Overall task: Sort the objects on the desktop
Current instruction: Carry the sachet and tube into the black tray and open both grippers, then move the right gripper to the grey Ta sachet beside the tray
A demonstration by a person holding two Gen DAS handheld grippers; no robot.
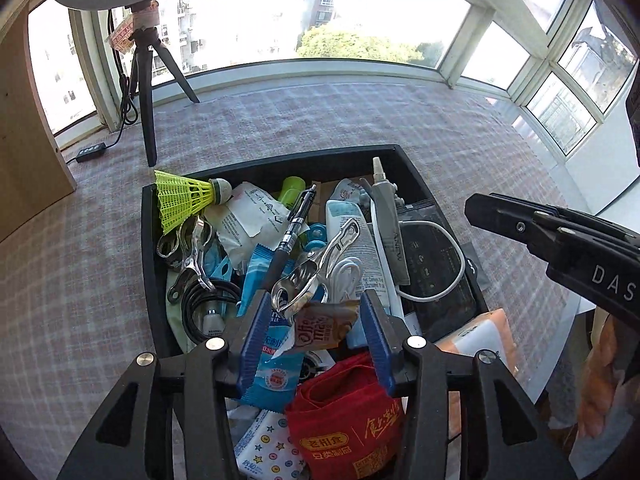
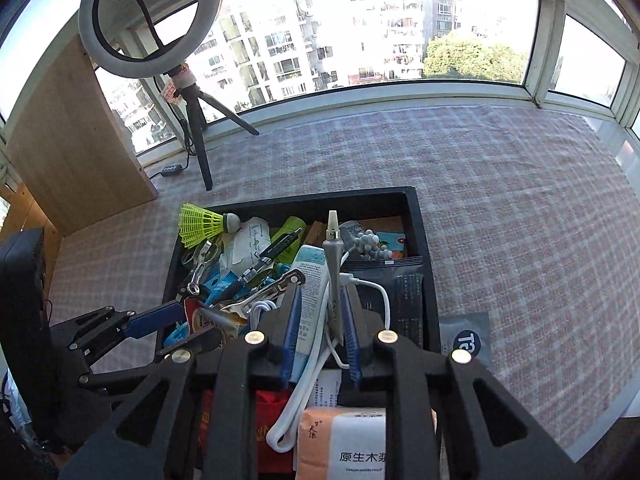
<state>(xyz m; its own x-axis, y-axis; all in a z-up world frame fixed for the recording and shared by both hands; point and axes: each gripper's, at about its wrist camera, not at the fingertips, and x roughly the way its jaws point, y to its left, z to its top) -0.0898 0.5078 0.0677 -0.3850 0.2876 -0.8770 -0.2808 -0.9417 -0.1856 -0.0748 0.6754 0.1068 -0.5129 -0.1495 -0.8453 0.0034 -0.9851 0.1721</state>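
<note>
Left wrist: left gripper (image 1: pixel 316 330) fingers wide apart, empty, flanking the brown snack sachet (image 1: pixel 324 326) over the black rectangular tray (image 1: pixel 150 240); lift the sachet alone, clear of the steel clip.
Right wrist: right gripper (image 2: pixel 320 338) fingers part-open around the grey nozzle tube (image 2: pixel 334 276) mid-tray; grip uncertain, avoid the white cable (image 2: pixel 304 392).

1. The left wrist view looks forward and down from close above the near end of the black rectangular bin (image 1: pixel 149 240), facing the windows.
2. The right wrist view hangs close above the bin's (image 2: pixel 424 264) near right part, facing likewise; both share the bin.

Black bin (image 1: pixel 149 240) on the checked cloth, heaped with jumbled desktop objects (image 1: pixel 304 240).
</note>
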